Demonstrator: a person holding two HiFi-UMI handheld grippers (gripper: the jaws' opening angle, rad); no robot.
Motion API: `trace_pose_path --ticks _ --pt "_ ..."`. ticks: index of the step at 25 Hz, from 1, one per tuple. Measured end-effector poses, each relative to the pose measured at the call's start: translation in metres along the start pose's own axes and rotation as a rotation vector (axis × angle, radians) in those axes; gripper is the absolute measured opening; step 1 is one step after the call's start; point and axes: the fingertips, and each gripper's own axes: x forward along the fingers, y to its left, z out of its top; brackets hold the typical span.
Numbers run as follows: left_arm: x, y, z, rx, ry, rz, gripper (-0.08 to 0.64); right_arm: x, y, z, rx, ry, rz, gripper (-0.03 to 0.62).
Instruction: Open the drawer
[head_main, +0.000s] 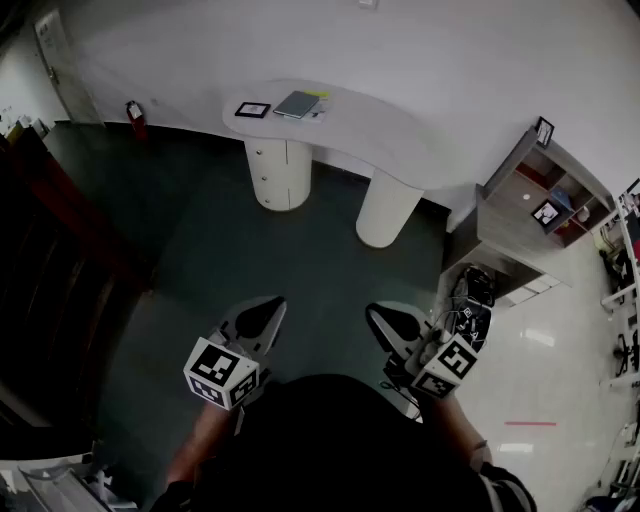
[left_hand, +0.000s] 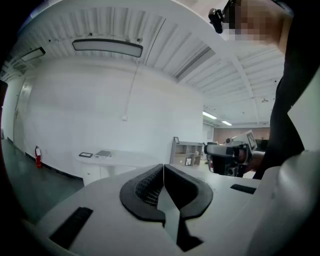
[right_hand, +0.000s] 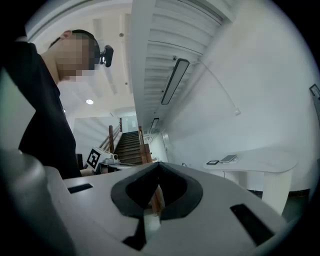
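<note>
Pointing toward the white desk (head_main: 350, 125), left gripper (head_main: 272, 304) and right gripper (head_main: 373, 311) have jaws together.

Your white left gripper (left_hand: 163, 169) has a smooth, matt plastic shell. Its black pads (left_hand: 145, 187) look rubbery, with a fine ribbed grain on the inner faces. The white curved table (head_main: 380, 125) at the far side has a smooth, matt top. The dark green floor (head_main: 200, 250) beneath you looks dull. The pale floor (head_main: 560, 345) to the right is glossy and mirrors the lights.
</note>
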Motion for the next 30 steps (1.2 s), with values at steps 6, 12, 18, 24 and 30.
trace_pose_path --ticks 6,12,18,24,30 --pt "-0.015 -0.001 -0.005 -0.02 0.001 0.006 0.014 0.004 0.017 -0.002 0.011 -0.002 0.016 0.015" --pt "-0.027 -0.001 -0.012 -0.032 0.001 0.012 0.014 0.005 0.026 -0.01 0.014 0.011 0.02 0.015" --pt "-0.044 0.006 -0.013 -0.037 -0.007 0.026 0.014 0.021 0.044 -0.01 -0.029 0.004 0.065 0.015" --pt "-0.069 0.026 -0.016 -0.046 -0.02 0.066 0.014 0.056 0.084 -0.015 -0.088 0.025 0.194 0.017" --pt "-0.118 0.064 -0.024 -0.054 -0.025 0.141 0.014 0.106 0.107 -0.021 -0.034 0.011 0.254 0.017"
